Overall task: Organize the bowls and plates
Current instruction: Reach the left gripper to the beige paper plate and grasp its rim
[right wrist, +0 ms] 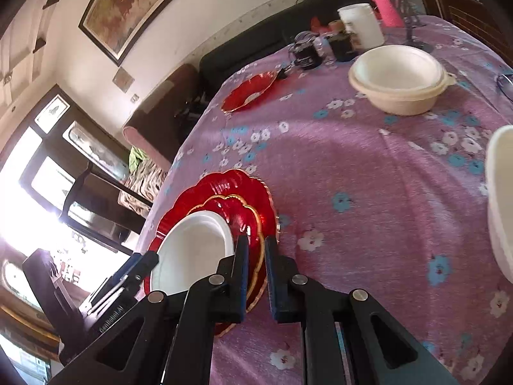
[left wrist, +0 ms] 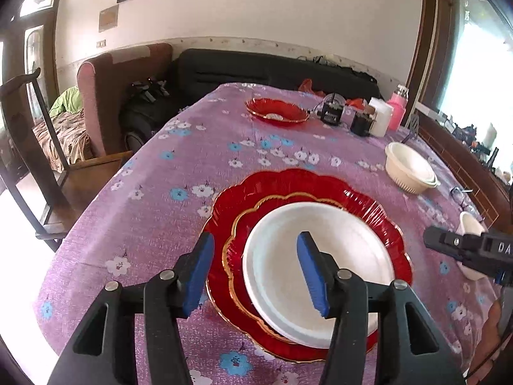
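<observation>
The left gripper (left wrist: 255,276) is open, holding nothing, above the white plate (left wrist: 317,272). That plate already sits on two red plates (left wrist: 320,189), so this pile looks done. The right gripper (right wrist: 256,276) is nearly closed and looks empty. Farther right, a cream bowl (left wrist: 408,168) waits. Far back, a small red plate (left wrist: 277,110) still needs moving, I think

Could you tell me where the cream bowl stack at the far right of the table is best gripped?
Grip the cream bowl stack by its rim, one finger inside and one outside, coming from above: it sits upright and open, and its wide body would not fit between the fingers.
</observation>
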Demonstrator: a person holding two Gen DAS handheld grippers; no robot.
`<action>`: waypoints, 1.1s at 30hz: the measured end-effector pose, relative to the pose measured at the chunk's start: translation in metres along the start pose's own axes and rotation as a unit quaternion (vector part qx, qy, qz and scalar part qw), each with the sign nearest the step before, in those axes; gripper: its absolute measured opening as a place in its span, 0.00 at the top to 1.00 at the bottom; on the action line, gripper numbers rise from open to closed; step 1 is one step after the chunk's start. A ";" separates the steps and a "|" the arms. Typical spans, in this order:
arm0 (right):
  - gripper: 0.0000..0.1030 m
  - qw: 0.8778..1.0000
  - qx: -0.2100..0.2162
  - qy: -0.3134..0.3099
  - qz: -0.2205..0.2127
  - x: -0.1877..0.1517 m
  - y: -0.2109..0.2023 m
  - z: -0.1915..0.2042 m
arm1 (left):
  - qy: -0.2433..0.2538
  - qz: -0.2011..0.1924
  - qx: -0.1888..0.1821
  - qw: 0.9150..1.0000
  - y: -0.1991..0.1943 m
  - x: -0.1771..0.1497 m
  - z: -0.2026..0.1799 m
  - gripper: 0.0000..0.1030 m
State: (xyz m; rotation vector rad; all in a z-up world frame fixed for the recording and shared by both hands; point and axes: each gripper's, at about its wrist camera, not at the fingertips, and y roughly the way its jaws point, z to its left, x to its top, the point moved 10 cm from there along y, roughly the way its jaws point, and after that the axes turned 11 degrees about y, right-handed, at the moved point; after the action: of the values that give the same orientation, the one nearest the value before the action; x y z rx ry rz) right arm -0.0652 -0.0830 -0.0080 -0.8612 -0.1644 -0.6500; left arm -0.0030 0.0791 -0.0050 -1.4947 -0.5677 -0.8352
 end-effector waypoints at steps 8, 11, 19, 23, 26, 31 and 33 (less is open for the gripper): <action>0.73 0.999 -0.013 0.029 -0.016 0.009 -0.019 -0.033 | 0.027 -0.005 -0.019 0.999 -0.007 0.006 -0.031 0.46; 0.73 0.999 -0.013 0.038 -0.027 0.020 -0.032 -0.045 | 0.042 0.000 -0.040 0.998 -0.009 0.010 -0.048 0.46; 0.73 0.994 -0.062 0.045 -0.073 0.106 -0.087 -0.077 | 0.076 0.044 -0.144 0.986 -0.011 0.036 -0.107 0.46; 0.73 0.992 -0.093 0.062 -0.066 0.143 -0.089 -0.103 | 0.064 0.098 -0.218 0.969 0.002 0.060 -0.141 0.46; 0.73 0.990 -0.096 0.079 -0.064 0.156 -0.088 -0.117 | 0.043 0.130 -0.250 0.958 0.023 0.087 -0.168 0.46; 0.73 0.992 -0.072 0.077 -0.074 0.159 -0.095 -0.117 | -0.016 0.184 -0.256 0.949 0.088 0.117 -0.202 0.73; 0.73 0.992 -0.059 0.079 -0.074 0.156 -0.100 -0.118 | -0.067 0.220 -0.273 0.934 0.125 0.118 -0.212 0.85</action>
State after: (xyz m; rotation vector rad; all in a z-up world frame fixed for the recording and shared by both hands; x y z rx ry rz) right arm -0.0146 -0.2911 0.0402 -0.9136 -0.0477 -0.8714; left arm 0.1310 -0.1586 0.0013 -2.0999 -0.0730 -0.5560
